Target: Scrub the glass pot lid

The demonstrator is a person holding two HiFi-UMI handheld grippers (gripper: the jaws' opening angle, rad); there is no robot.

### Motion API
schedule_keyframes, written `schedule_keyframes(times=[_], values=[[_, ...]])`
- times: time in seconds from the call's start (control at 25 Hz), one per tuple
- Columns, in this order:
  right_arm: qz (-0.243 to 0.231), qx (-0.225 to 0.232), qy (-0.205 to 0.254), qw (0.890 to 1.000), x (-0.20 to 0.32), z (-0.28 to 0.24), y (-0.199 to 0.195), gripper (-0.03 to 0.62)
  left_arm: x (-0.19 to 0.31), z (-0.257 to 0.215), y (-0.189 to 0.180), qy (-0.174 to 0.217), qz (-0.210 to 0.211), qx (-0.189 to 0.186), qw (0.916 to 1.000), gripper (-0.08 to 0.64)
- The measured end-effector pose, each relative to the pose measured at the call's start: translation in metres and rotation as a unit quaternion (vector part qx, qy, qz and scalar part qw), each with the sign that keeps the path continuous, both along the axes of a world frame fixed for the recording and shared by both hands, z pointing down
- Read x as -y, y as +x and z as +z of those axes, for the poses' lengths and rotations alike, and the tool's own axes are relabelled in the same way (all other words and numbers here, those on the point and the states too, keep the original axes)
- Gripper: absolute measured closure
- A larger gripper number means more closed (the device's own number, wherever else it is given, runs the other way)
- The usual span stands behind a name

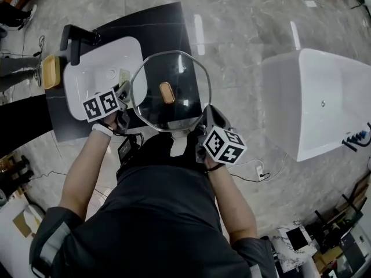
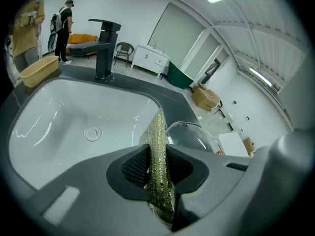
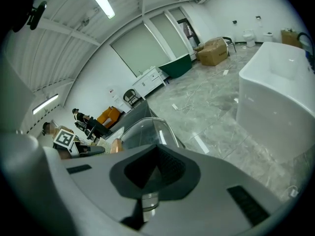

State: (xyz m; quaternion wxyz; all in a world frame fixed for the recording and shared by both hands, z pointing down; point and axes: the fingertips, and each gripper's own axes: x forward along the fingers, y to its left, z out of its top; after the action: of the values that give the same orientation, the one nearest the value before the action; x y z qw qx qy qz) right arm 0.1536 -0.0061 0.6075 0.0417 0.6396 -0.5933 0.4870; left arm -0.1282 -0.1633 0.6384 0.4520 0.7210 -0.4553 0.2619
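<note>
Dark-shirted person (image 1: 162,213) fills the head view's bottom, arms out front w/ a gripper in each hand. Left gripper (image 1: 123,100) is clenched on a green scouring pad (image 2: 158,151); the pad stands on edge btwn the jaws and sticks out past them. Right gripper (image 1: 204,120) is clamped on the near-right rim of the glass pot lid (image 1: 174,68); its own view shows the metal rim pinched btwn the jaws. Lid is held up off the black worktop (image 1: 168,25), over its near-right part, overlapping the right edge of the white basin (image 1: 93,77), w/ a tan knob (image 1: 167,92) at its centre. Pad sits at the lid's left rim; can't tell if it touches. Black faucet (image 1: 77,39) stands near the worktop's far-left corner, a tan tray (image 1: 51,71) at the worktop's left edge just beside it. White bathtub (image 1: 324,103) stands well apart to the right on the grey marble floor (image 1: 243,28). Two ppl (image 2: 64,28) stand in the bkgd of the left gripper view.
</note>
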Motion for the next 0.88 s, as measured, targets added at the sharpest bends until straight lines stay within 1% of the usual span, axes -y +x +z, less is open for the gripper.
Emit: schedule_keyframes(times=[0.12,0.2,0.28,0.36,0.52,0.64,0.8,0.88], values=[[0.015,0.005,0.002,1.000,-0.010,0.001,0.006,0.584,0.007,-0.001,0.008,0.018,0.032,0.033,0.9988,0.485],[0.024,0.008,0.005,1.000,-0.017,0.000,0.009,0.584,0.011,0.000,0.016,0.037,0.070,0.068,0.9946,0.485],[0.032,0.010,0.008,0.999,-0.024,-0.003,0.010,0.584,0.014,0.001,0.024,0.057,0.110,0.104,0.9868,0.485],[0.038,0.009,0.013,0.999,-0.032,-0.008,0.011,0.584,0.019,0.002,0.031,0.074,0.143,0.132,0.9780,0.485],[0.056,0.006,0.021,0.998,-0.049,-0.017,0.016,0.584,0.036,0.004,0.052,0.099,0.200,0.168,0.9602,0.485],[0.073,0.009,0.019,0.997,-0.064,-0.017,0.021,0.584,0.045,0.007,0.068,0.102,0.228,0.192,0.9491,0.485],[0.093,0.013,0.018,0.995,-0.079,-0.016,0.024,0.584,0.055,0.004,0.085,0.106,0.246,0.216,0.9388,0.485],[0.098,0.015,0.019,0.995,-0.083,-0.017,0.026,0.584,0.057,0.001,0.091,0.114,0.262,0.232,0.9299,0.485]])
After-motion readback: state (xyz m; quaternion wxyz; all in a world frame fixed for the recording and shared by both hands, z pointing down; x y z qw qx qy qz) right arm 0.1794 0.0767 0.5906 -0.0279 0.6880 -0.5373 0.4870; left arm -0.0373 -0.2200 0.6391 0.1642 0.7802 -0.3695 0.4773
